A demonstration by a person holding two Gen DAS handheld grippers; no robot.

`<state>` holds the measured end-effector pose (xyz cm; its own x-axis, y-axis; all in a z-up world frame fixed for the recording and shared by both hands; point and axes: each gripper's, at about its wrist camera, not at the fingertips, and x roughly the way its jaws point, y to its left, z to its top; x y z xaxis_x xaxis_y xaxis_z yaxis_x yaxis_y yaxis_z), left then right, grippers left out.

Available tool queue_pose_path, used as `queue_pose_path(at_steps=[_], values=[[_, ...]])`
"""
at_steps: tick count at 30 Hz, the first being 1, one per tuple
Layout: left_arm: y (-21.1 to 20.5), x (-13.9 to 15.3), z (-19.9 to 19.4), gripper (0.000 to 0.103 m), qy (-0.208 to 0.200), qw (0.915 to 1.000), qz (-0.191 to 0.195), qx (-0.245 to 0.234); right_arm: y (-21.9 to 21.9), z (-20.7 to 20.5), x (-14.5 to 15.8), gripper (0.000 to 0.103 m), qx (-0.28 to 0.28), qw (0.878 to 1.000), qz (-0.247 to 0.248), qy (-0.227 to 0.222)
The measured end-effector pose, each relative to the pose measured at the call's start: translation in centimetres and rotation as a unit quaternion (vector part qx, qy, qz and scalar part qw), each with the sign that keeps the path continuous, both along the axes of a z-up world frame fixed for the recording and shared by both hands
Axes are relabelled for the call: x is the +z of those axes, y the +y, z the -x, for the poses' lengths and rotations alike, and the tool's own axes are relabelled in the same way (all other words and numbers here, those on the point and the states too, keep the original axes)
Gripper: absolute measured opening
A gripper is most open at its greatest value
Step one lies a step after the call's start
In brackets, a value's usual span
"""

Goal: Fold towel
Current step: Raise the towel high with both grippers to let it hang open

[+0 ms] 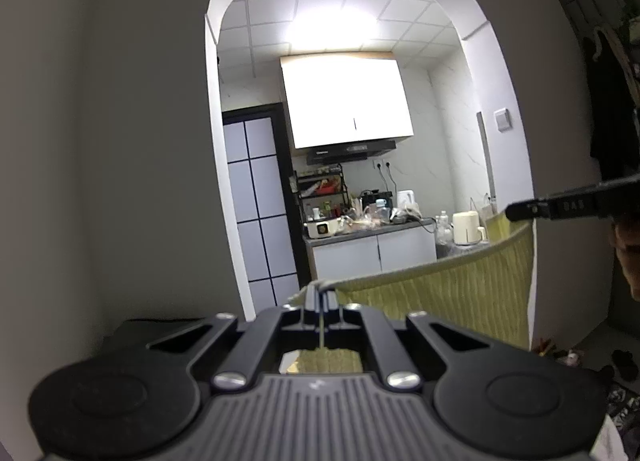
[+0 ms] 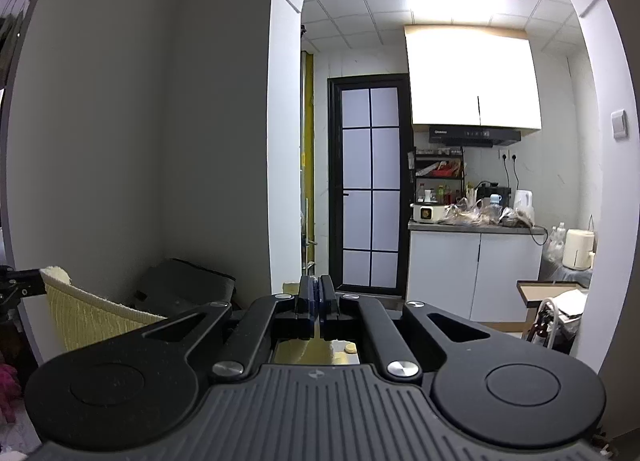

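In midair, both tongs [image 1: 321, 293] [image 2: 316, 293] pinch the yellow towel's [image 1: 448, 293] upper corners.

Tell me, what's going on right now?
Left gripper and right gripper both shut on the towel. Towel held up between them, top edge sagging. Nothing in the way.

The left gripper [image 1: 321, 295] is matte black, with silver screws [image 1: 229, 381] behind its fingers. A ribbed grey plate [image 1: 316, 417] sits nearest the camera. The right gripper [image 2: 317, 293] looks the same.

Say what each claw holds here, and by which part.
Both hold the yellow-green ribbed cloth towel by its top edge: left claw at one upper corner, right claw at the other.
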<state>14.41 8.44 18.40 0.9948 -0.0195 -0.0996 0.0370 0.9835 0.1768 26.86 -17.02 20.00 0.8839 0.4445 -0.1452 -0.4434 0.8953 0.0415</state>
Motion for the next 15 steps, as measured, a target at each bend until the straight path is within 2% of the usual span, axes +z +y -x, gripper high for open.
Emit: queue_pose_path(at_steps=[15], values=[[2.4, 0.2, -7.3, 0.002, 0.017, 0.9997, 0.0, 0.015, 2.6, -7.1, 0.1, 0.003, 0.001, 1.0, -0.007, 0.017]])
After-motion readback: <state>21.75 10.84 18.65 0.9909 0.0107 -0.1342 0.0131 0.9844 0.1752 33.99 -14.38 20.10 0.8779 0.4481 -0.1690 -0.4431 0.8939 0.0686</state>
